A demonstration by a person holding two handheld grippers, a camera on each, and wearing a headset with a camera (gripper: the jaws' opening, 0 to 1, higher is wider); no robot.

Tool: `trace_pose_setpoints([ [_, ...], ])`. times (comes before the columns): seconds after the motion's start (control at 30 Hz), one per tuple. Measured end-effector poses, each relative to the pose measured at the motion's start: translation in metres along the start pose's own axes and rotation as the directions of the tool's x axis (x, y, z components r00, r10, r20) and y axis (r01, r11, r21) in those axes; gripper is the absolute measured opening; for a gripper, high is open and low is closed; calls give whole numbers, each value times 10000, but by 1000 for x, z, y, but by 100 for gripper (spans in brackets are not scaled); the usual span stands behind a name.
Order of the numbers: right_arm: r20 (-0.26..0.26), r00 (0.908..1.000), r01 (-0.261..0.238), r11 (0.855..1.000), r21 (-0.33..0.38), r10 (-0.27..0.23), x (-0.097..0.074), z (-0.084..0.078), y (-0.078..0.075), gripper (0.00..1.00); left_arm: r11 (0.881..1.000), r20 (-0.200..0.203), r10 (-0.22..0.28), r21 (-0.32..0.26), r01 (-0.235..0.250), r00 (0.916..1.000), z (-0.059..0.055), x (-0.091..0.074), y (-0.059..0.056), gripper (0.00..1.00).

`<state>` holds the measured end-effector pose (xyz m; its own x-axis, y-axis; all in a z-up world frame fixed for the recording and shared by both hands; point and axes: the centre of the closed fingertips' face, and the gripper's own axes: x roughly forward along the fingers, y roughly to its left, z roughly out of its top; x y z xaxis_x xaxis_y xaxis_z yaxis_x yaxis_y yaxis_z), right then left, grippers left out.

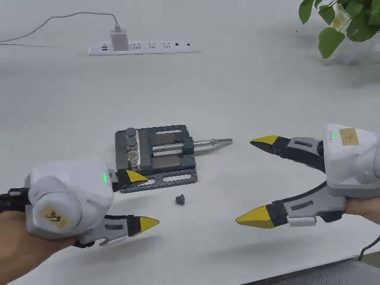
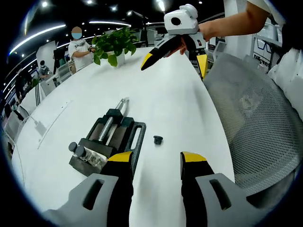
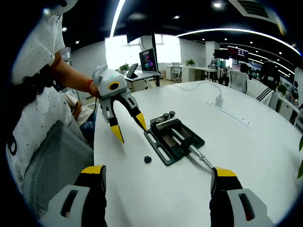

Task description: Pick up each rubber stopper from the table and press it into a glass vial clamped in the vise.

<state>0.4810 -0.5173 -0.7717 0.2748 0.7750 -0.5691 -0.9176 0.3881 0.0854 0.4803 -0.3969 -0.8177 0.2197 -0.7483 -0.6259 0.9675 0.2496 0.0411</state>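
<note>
The left gripper [image 1: 151,200] is being held with its jaws spread, nothing between them. The rubber stopper [image 1: 181,200] is being left untouched on the table [image 1: 249,83], just ahead of those jaw tips. The vise [image 1: 157,155], with glass vials [image 1: 132,155] clamped in it, is sitting ahead of the left jaw. The right gripper [image 1: 244,180] is being held wide open and empty, with the stopper well ahead of its jaws.
</note>
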Motion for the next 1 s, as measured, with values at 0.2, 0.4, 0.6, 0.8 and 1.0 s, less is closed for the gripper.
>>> trace_pose_setpoints([
  [0.2,58,9999,147,9998,137,-147,-2,-3,-3,90,9994,-404,-275,210,283,9988,-4,22,-3,23],
  [0.4,59,9996,263,9992,291,-264,-4,-3,-2,89,9984,-517,-411,365,430,9978,-4,39,-3,20],
  [0.6,49,9993,360,9985,409,-363,-7,-4,-3,88,9966,-744,-524,603,570,9958,-6,50,-5,15],
  [0.8,26,9990,437,9979,487,-438,-9,-4,-3,88,9965,-864,-611,515,657,9944,-8,56,-5,12],
  [1.0,-5,9988,480,9975,512,-480,-10,-5,-5,87,9965,-976,-660,452,707,9930,-10,58,-5,8],
])
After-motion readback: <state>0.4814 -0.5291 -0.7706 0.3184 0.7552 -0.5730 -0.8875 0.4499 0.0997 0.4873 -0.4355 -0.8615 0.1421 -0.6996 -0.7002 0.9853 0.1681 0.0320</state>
